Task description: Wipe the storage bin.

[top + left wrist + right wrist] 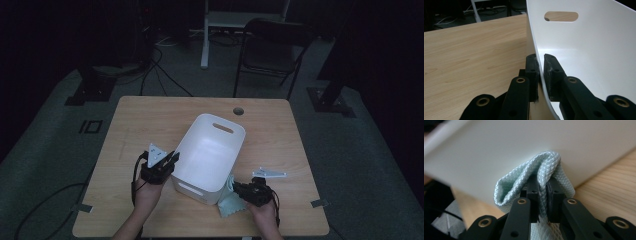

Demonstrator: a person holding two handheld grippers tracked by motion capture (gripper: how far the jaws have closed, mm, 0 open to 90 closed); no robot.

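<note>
While the left tool [541, 65] clamped the side wall of the white plastic tub [584, 47], the right tool [543, 188] pinched a pale-green quilted cloth [531, 173] beside it on the wooden table [150, 120].

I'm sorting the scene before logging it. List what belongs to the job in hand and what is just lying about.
In the job:
- white bin, its wall clamped by the left gripper
- pale green cloth, pinched by the right gripper

Just about:
- wooden table underneath
- black folding chair behind the table
- cables on the floor
</note>
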